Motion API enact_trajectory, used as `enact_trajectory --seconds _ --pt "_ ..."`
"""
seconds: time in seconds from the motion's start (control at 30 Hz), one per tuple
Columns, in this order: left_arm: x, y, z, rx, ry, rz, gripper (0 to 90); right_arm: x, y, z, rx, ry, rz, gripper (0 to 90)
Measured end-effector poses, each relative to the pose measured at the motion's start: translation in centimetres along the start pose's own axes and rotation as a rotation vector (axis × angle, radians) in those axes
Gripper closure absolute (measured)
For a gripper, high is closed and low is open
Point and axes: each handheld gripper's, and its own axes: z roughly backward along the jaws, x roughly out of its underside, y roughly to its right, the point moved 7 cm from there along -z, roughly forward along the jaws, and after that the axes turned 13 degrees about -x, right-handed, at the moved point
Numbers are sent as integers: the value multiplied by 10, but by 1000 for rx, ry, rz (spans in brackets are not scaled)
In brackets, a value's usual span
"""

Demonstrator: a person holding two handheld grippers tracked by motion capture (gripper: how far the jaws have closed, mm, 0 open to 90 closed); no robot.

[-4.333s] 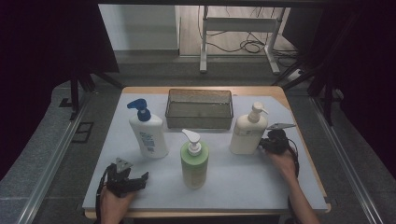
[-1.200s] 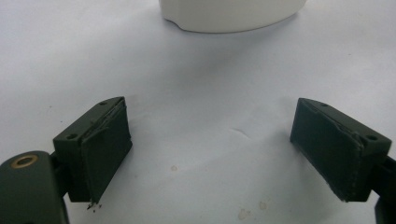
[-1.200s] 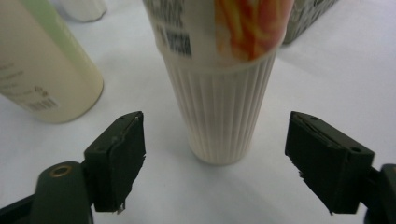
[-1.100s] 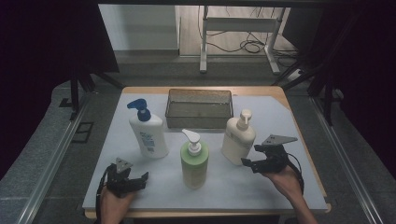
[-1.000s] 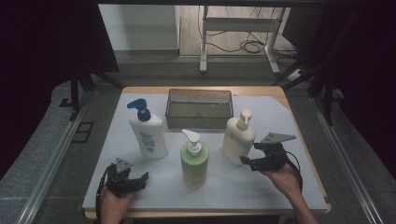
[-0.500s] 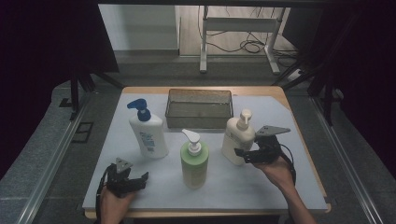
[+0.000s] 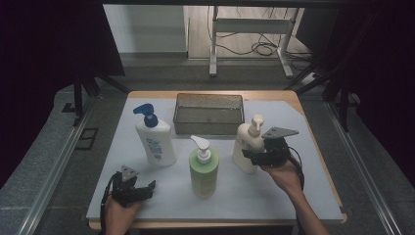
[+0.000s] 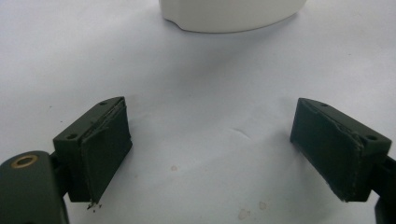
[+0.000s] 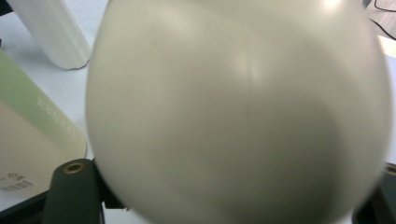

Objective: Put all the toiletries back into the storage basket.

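- My right gripper has just been closing — jaws straddle the cream bottle, contact unconfirmed (pads hidden).
- Bottle not yet lifted; wire basket lies beyond it.
- My left gripper: jaws apart, holding nothing.

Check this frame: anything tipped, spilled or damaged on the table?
Nothing stands out. The blue-capped bottle, green bottle and cream bottle all stand upright; the basket sits square, and no spill shows.
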Motion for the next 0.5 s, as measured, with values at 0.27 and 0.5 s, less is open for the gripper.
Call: enact_trajectory --seconds 0.27,0.5 --pt "0 0 0 0 0 0 117 -2 0 -5 9 -8 15 343" --pt "0 0 0 0 0 0 117 -2 -1 -6 20 -16 34 380"
